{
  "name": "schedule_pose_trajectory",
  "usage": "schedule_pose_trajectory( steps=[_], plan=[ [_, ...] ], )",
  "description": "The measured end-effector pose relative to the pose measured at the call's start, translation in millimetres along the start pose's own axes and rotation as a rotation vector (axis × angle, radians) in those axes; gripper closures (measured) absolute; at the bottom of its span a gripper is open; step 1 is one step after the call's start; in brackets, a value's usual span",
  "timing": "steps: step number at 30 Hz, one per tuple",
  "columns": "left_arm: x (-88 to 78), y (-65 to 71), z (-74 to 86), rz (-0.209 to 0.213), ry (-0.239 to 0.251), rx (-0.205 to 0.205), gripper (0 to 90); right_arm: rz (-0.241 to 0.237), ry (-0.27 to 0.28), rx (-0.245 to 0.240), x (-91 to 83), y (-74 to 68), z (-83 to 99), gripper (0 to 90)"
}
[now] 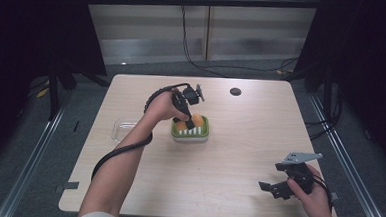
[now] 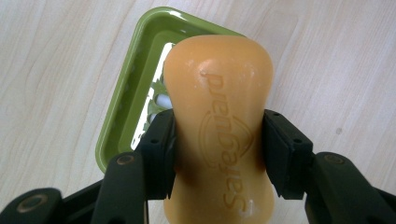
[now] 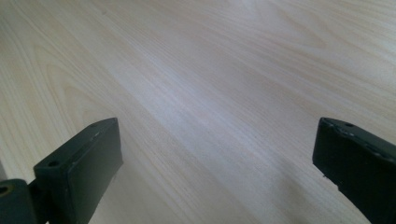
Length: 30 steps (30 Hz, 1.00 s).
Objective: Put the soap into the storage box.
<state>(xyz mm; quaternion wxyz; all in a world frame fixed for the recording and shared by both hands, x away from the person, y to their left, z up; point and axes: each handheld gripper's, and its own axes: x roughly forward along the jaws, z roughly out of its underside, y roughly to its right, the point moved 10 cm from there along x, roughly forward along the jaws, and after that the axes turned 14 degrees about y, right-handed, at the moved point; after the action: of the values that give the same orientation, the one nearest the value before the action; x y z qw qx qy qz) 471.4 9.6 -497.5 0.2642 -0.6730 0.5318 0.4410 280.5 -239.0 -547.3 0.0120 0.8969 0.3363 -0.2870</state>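
Left gripper view first: the orange soap bar [image 2: 219,126] is clamped at its narrow waist between the two black jaws of the left gripper [image 2: 217,149], pads pressed flat on either flank, embossed lettering facing the camera. Just beyond the bar, the green soap dish [image 2: 122,116] is seen on the pale wooden table [image 2: 56,56], its slatted white insert peeking out beside the soap. From the high view, the left gripper [image 1: 184,119] is held nose-down right over the dish [image 1: 199,135], and the soap [image 1: 196,119] is seen at the dish's rim, low over its insert; whether it rests on the slats cannot be told.

Whether the bar is being set in or lifted out is not settled by the pictures. Either way, it is best kept level and centred over the dish, so no end catches the green wall. A steady squeeze is called for, judging by the slick, waisted shape; a skewed grip could let it slide.

Well away from the dish, near the table's front corner, the right gripper [image 1: 277,185] is held idle, its jaws [image 3: 77,168] spread wide over bare wood, nothing between them. A clear tray [image 1: 122,129] is noted just left of the dish.
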Motion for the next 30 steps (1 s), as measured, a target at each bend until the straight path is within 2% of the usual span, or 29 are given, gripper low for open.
schedule_pose_trajectory(
  steps=[8,11,12,18,22,24,30],
  plan=[
    [2.5,-4.1,-0.6,-0.01,-0.007,0.012,49.7,-0.001,0.001,0.001,-0.4,-0.1,-0.2,1.3],
    [3.2,-3.7,-1.7,-0.011,-0.003,0.001,49.7,0.001,0.0,0.001,-0.2,0.1,0.0,1.3],
    [3.3,-4.1,-1.9,-0.01,-0.01,0.013,49.7,0.0,0.0,-0.001,-0.1,0.0,0.0,1.3],
    [5.0,-7.4,-1.5,-0.008,-0.018,0.02,49.7,-0.004,-0.001,-0.006,-0.4,-0.6,-0.7,1.3],
    [6.6,-8.7,-2.3,-0.01,-0.004,0.014,49.7,-0.006,-0.002,-0.008,-0.5,-0.6,-0.6,1.3],
    [6.5,-9.1,-2.0,-0.003,-0.01,0.01,49.7,-0.004,-0.001,-0.007,-0.4,-0.4,-0.8,1.3],
    [8.3,-12.1,-0.6,-0.015,-0.011,0.015,49.7,-0.003,0.0,-0.01,-0.7,-0.3,-1.0,1.3]
  ],
)
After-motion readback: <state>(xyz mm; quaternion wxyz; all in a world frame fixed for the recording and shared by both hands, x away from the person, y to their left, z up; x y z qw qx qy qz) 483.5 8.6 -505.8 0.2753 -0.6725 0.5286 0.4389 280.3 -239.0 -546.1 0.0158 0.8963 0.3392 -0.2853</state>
